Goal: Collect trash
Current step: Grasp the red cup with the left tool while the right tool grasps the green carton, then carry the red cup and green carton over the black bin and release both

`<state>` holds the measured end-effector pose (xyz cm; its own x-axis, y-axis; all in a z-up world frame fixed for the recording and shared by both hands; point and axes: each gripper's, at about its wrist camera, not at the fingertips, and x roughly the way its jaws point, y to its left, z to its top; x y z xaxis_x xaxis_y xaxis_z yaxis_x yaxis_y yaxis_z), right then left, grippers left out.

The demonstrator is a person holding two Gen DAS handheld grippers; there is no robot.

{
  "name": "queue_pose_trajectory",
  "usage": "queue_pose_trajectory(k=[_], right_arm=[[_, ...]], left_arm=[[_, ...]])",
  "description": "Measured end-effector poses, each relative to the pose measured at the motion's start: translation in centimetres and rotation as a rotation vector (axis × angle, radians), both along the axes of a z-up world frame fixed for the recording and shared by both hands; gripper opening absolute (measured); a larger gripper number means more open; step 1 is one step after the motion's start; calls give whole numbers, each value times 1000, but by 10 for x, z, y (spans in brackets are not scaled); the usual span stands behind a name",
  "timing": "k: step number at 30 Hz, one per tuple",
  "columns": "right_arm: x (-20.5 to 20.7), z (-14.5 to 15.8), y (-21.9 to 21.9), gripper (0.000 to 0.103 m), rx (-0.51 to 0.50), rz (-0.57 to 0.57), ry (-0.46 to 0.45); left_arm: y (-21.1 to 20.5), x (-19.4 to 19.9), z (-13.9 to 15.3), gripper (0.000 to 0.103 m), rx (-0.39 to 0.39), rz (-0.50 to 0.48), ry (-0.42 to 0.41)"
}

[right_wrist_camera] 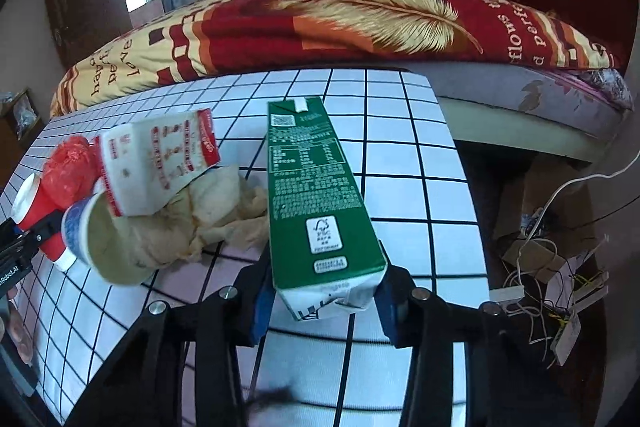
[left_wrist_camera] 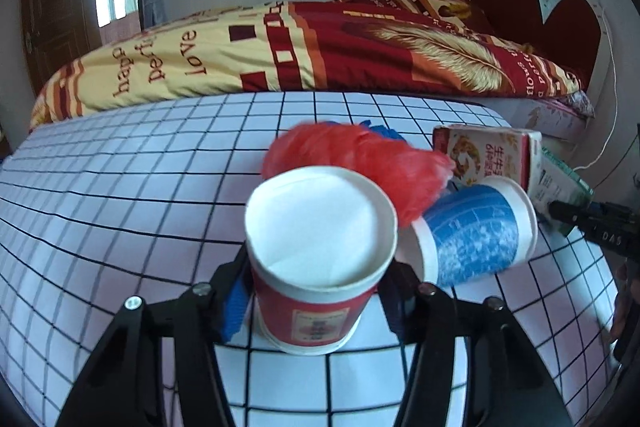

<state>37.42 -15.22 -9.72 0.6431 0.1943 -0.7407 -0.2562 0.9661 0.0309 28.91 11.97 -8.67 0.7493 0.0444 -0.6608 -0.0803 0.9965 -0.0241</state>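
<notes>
A red paper cup stands upright on the checked tablecloth. My left gripper is shut on its lower sides. Behind it lie a red plastic bag, a blue paper cup on its side and a red-and-white carton. In the right wrist view my right gripper is shut on the near end of a green carton, which lies pointing away from me. To its left sit crumpled beige paper, the blue cup and the red-and-white carton.
A bed with a red and yellow quilt runs along the table's far edge. The table's right edge drops to the floor, where cables and a power strip lie. A person's hand shows at the right.
</notes>
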Motion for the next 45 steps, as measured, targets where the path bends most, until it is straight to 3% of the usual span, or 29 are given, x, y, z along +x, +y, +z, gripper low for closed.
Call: queue_pose_trajectory(k=[20,32,45], right_arm=[[-111,55,-25,42,17,-17,-96],[-176,71,-68,42,32,-76,-115],[-238,67,-136,42,22,-190,-98]], left_arm=[[-20,-68,45,56,7,-29,-71],[-74,-98,57,56,-3,-122,-83],[-165,-123,57,56,-3,-307,-65]])
